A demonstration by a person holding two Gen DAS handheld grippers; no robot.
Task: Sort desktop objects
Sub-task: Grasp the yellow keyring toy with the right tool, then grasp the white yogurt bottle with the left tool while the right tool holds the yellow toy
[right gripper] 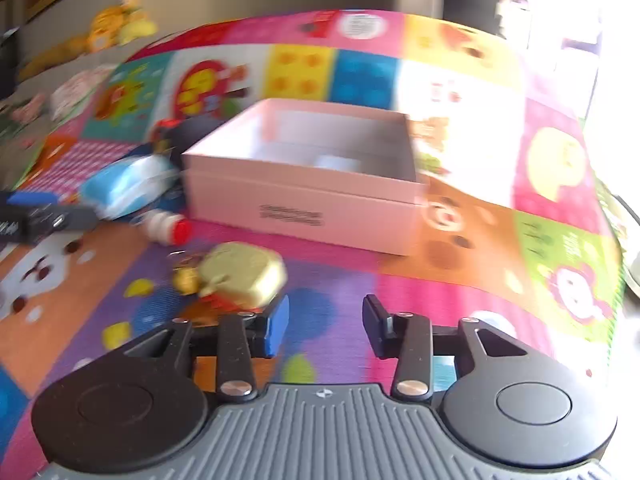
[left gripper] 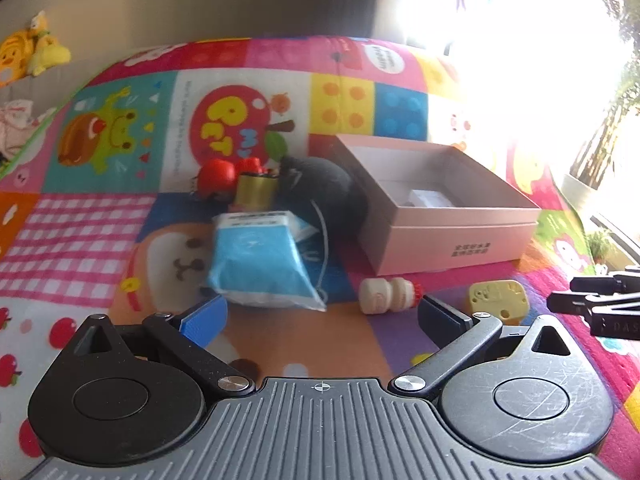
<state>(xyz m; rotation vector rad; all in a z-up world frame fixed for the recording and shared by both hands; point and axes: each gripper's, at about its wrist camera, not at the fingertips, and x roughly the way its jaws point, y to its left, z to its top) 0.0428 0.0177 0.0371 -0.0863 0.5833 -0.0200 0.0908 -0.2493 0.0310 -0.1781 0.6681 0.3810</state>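
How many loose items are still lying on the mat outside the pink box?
6, at least: blue packet, gold cylinder, red toy, dark pouch, small bottle, yellow keychain. The pouch may hide more.

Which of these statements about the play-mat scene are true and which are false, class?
1. The pink box is open on top. True.
2. The small bottle stands upright. False: it lies on its side.
3. The blue packet lies inside the box. False: it lies on the mat, outside the box.
4. The left hand-held gripper holds nothing. True.
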